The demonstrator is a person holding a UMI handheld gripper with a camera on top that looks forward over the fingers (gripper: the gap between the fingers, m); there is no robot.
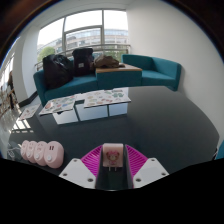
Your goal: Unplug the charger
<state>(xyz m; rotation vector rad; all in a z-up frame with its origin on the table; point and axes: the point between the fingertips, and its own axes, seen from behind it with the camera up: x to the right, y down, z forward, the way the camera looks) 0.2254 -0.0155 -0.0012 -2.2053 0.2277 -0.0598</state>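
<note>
Charger [113, 156] — between gripper [113, 168] fingers

Between the tongs [113, 163] sits a pinkish charger [113, 155], filling the gap. Just to their left a white power strip [42, 153] blocks that side. Ahead, the dark bench [150, 120] lies open up to the papers [95, 100] beyond. To the right, nothing stands close.

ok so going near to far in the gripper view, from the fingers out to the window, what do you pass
gripper with a small charger between its fingers → dark table surface → low white coffee table → teal sofa with bags on it → window
</note>
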